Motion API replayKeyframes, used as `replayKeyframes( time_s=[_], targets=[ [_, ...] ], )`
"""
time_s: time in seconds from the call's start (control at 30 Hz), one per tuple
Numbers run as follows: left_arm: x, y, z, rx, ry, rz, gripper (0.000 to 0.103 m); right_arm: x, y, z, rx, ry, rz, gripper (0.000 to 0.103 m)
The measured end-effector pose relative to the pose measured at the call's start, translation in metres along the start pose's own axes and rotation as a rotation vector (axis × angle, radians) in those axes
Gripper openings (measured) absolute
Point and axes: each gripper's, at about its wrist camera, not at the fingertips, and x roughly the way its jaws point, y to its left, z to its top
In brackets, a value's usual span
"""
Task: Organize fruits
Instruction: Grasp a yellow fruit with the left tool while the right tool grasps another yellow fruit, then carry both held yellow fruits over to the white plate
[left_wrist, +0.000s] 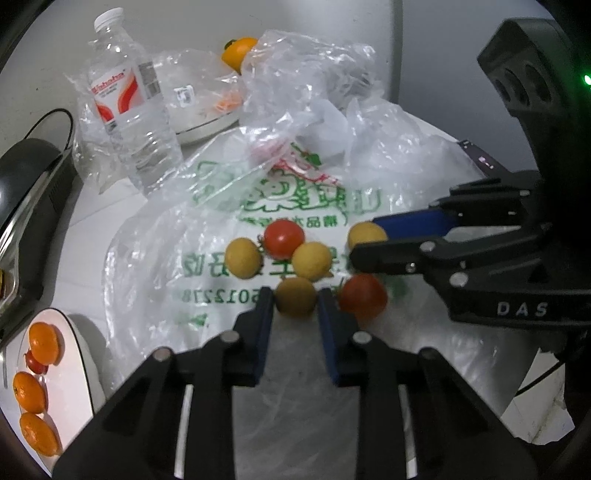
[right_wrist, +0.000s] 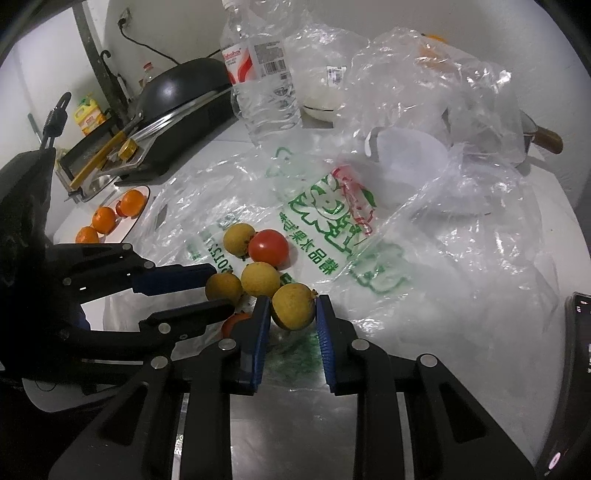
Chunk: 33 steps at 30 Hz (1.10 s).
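Left wrist view: left gripper (left_wrist: 295, 301) clamped one yellow fruit (left_wrist: 295, 301) on the plastic bag (left_wrist: 155, 258) — right gripper (right_wrist: 291, 308) likewise gripped another yellow fruit (right_wrist: 293, 306) beside it.

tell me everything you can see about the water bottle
The water bottle is clear, ribbed plastic with a white screw cap and a red, white and orange label bearing a barcode. It looks nearly empty and stands upright, leaning in the fisheye view, at the far side of the counter. Crumpled clear plastic bags press against its base and side, and a white dish sits just behind it.
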Motion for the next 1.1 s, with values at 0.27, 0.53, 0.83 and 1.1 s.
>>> replayKeyframes(
  time_s=[0.27, 0.53, 0.83, 1.1],
  targets=[
    [-0.012, 0.004, -0.001, -0.004, -0.022, -0.002, 0.025, -0.008, 0.004, 0.002, -0.001, -0.018, -0.023, 0.027],
    [-0.032, 0.009, -0.002, -0.021, -0.059, 0.006, 0.025, -0.018, 0.014, 0.005, -0.018, -0.039, -0.041, 0.027],
    [-0.054, 0.016, -0.009, -0.033, -0.096, 0.016, 0.025, -0.026, 0.028, 0.006, -0.036, -0.052, -0.056, 0.027],
    [-0.075, 0.027, -0.018, -0.047, -0.127, 0.026, 0.025, -0.031, 0.048, 0.010, -0.063, -0.064, -0.061, 0.027]
  ],
)
